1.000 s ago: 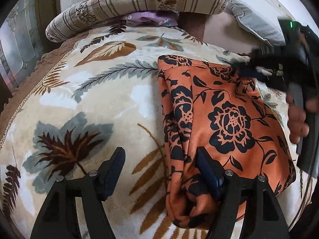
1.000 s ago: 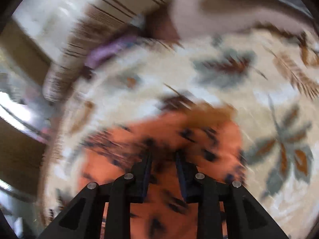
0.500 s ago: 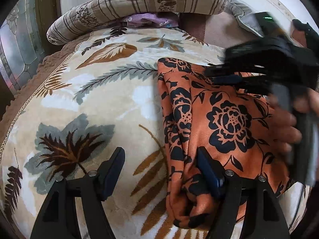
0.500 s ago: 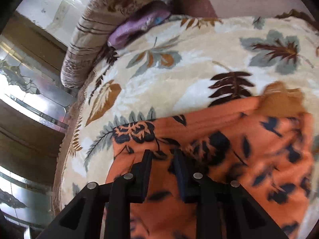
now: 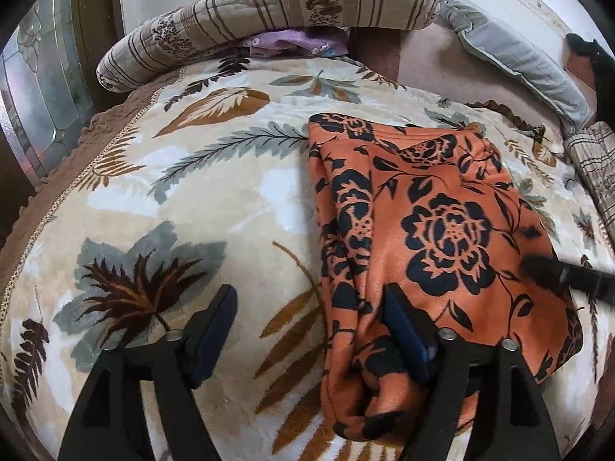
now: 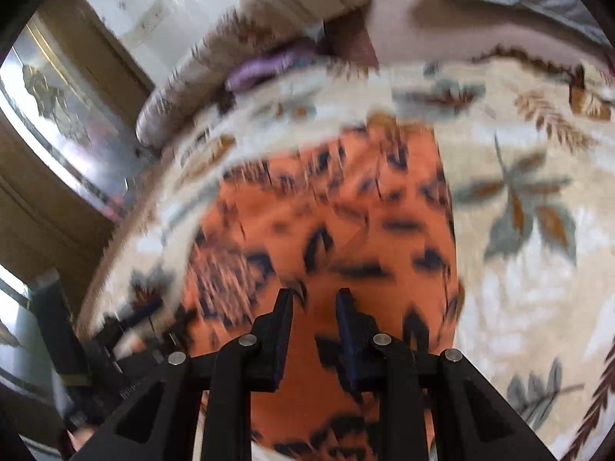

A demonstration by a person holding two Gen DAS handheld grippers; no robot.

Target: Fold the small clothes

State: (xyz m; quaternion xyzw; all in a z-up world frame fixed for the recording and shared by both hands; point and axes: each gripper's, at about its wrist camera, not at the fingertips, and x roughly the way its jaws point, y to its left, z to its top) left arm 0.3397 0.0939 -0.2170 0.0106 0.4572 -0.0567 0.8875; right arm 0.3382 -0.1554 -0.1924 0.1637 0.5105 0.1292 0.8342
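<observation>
An orange garment (image 5: 442, 230) with black flowers lies folded on the leaf-patterned blanket (image 5: 192, 199). My left gripper (image 5: 307, 307) hovers at its near left corner and its jaws are opening. The garment's bunched left edge lies between the fingers, but the pads do not press on it. The right finger (image 5: 403, 330) rests over the cloth. My right gripper (image 6: 313, 303) is over the same garment (image 6: 346, 230) in a blurred view. Its jaws are a narrow gap apart with nothing gripped. One of its fingers (image 5: 546, 269) reaches in over the garment's right edge.
A striped rolled quilt (image 5: 288, 4) lies along the back of the bed, with a purple cloth (image 5: 292, 40) tucked under it. A grey pillow (image 5: 519, 61) is at the back right and a striped cushion (image 5: 592, 161) at the right. Glass panels (image 5: 38, 96) stand on the left.
The right gripper moved from the garment's far right corner to its near right edge, and the hand holding it left the left wrist view. The left jaws widened slightly.
</observation>
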